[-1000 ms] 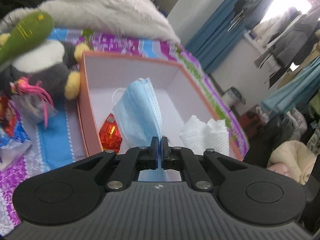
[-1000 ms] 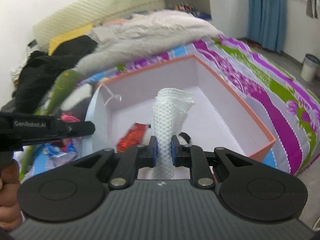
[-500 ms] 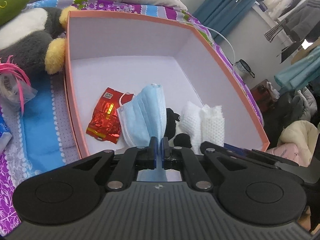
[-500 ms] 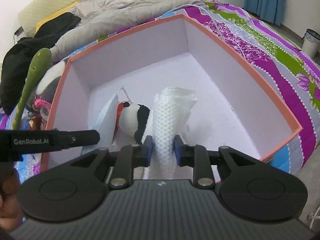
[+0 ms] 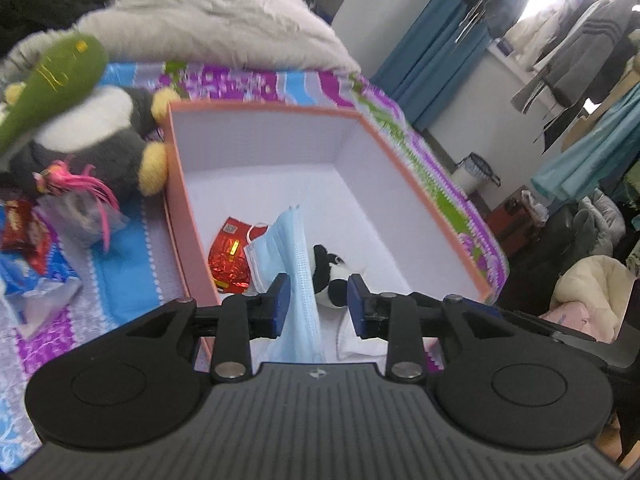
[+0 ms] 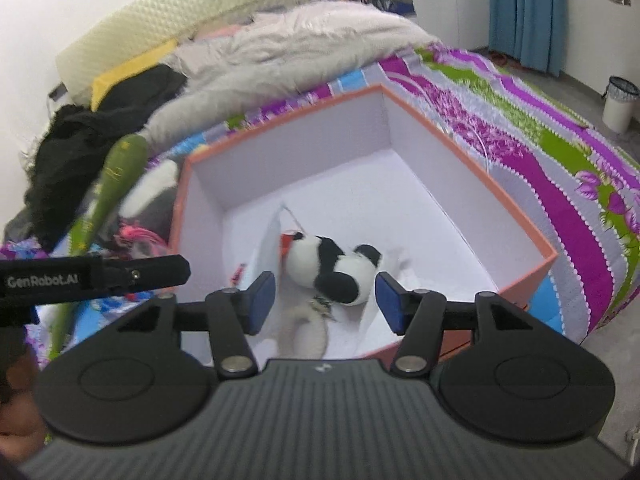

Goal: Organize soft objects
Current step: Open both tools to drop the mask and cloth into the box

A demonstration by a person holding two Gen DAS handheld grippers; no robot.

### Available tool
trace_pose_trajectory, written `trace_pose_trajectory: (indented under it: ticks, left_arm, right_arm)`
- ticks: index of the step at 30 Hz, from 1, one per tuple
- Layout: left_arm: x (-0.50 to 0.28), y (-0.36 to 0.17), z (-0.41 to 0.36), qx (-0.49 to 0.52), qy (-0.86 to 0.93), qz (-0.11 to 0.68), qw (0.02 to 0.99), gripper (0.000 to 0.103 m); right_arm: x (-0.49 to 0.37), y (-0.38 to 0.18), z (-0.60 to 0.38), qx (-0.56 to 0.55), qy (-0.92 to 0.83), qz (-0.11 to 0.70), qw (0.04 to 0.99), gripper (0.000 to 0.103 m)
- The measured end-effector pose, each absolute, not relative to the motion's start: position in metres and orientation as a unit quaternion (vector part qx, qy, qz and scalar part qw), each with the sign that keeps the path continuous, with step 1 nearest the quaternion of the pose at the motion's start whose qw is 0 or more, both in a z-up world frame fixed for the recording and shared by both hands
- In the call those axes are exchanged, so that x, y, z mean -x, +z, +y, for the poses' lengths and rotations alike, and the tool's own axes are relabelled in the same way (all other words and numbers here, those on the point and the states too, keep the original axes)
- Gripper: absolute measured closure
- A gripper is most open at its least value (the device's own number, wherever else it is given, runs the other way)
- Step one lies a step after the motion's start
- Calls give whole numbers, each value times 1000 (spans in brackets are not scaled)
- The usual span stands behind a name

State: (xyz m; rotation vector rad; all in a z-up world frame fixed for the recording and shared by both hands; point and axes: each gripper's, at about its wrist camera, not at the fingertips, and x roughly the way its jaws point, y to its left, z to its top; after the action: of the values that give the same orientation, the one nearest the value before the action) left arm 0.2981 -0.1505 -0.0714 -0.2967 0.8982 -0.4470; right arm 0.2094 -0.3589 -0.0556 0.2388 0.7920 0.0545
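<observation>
Mask (image 5: 294, 264) sits in the box (image 5: 420, 196), standing on edge near the box's near-left corner, leaning against the left pad of the left hand-held gripper (image 5: 316, 304). That gripper's jaws have just been opening; pads apart, mask between them but not pinched. Red foil packet (image 5: 230, 256) lies on the box floor just left of the mask, partly under it. Panda plush (image 5: 332, 276) lies just right of the mask.

Right wrist view: right hand-held gripper (image 6: 326, 302) also over the box (image 6: 520, 224), jaws have just been opening, pads wide apart, nothing pressed. Panda plush (image 6: 328, 268) lies between and beyond the pads. White cloth (image 6: 306, 332) lies on the box floor below the jaws, touching the panda. Mask (image 6: 272, 248) is seen edge-on, left of the panda. Left gripper's body pokes in from the left edge.

Box rests on the patterned bedspread (image 6: 540, 152). Outside its left wall: a grey-and-white plush (image 5: 92, 136) touching the box, a green plush (image 5: 52, 80) above it, a pink-tied pouch (image 5: 76, 208), snack packets (image 5: 24, 248) further left. Fluffy grey blanket (image 6: 288, 52) behind the box; bin (image 6: 618, 102) on the floor, well apart.
</observation>
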Motion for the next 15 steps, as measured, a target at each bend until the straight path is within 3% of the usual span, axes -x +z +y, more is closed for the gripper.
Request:
trace_pose_trajectory:
  ticks: [15]
  left_arm:
    - [-147, 15, -87, 147, -191, 341, 909, 67]
  right_arm:
    - [-96, 20, -302, -86, 89, 303, 945, 45]
